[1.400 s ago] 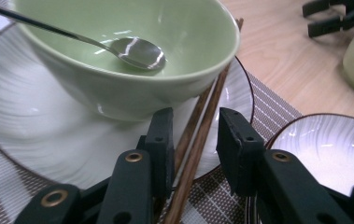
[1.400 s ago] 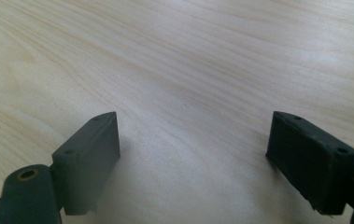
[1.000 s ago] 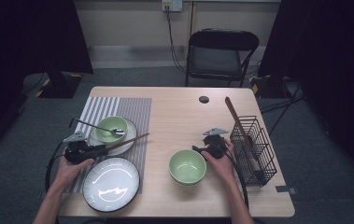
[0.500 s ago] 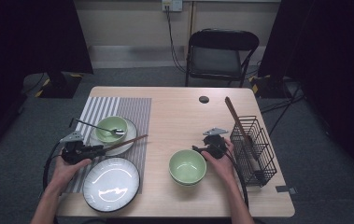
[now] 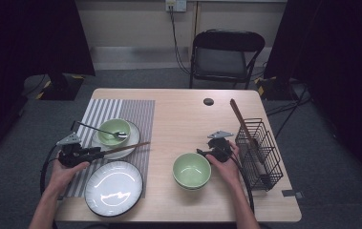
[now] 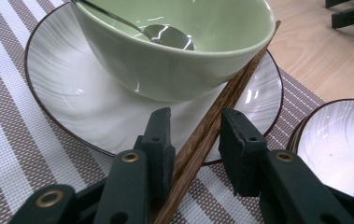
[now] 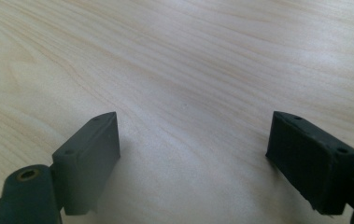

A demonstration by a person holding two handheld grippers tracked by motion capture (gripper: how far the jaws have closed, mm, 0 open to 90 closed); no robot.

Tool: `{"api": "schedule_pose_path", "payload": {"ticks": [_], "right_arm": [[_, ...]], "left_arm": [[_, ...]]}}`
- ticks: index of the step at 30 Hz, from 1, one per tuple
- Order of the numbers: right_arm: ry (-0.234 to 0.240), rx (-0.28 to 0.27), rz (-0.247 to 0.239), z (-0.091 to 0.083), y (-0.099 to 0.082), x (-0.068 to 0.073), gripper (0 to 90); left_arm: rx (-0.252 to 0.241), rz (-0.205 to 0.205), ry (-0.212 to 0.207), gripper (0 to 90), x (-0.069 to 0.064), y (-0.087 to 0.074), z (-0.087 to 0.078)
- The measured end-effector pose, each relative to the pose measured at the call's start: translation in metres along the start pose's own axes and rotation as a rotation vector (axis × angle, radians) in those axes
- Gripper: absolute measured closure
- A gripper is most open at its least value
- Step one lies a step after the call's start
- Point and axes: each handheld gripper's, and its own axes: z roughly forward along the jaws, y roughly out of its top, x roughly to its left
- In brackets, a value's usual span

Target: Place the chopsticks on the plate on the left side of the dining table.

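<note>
Left gripper (image 6: 193, 140) jaws just opening, low over table (image 5: 178, 114) left edge; right gripper (image 7: 193, 154) wide open mid-right.

A folding chair (image 5: 226, 55) stands behind the table (image 5: 178, 109); wire basket (image 5: 260, 152) right.

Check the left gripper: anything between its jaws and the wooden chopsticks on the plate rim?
Nothing visible. The wooden chopsticks lie between the jaws of the left gripper, which have just been opening. One pad touches the wood; the other stands clear. The chopsticks rest across the white plate, against the green bowl.
</note>
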Motion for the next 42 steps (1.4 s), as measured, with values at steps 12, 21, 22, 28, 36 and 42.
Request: {"api": "schedule_pose_path", "payload": {"ticks": [12, 21, 22, 28, 36, 42], "right_arm": [[0.000, 0.000, 0.000, 0.000, 0.000, 0.000, 16.6], [0.001, 0.000, 0.000, 0.000, 0.000, 0.000, 16.6], [0.001, 0.000, 0.000, 0.000, 0.000, 0.000, 16.6], [0.001, 0.000, 0.000, 0.000, 0.000, 0.000, 16.6], [0.001, 0.000, 0.000, 0.000, 0.000, 0.000, 16.6], [0.001, 0.000, 0.000, 0.000, 0.000, 0.000, 16.6]], "left_arm": [[-0.015, 0.012, 0.021, 60.1, 0.003, -0.001, -0.002], [-0.049, -0.010, 0.022, 48.6, 0.000, 0.004, -0.006], [-0.059, -0.015, 0.014, 49.1, -0.001, 0.006, -0.008], [-0.094, -0.029, -0.073, 69.2, -0.010, 0.008, -0.013], [0.013, 0.014, -0.102, 77.7, -0.023, 0.006, 0.006], [0.005, -0.014, -0.071, 78.5, -0.016, 0.001, 0.005]]}}
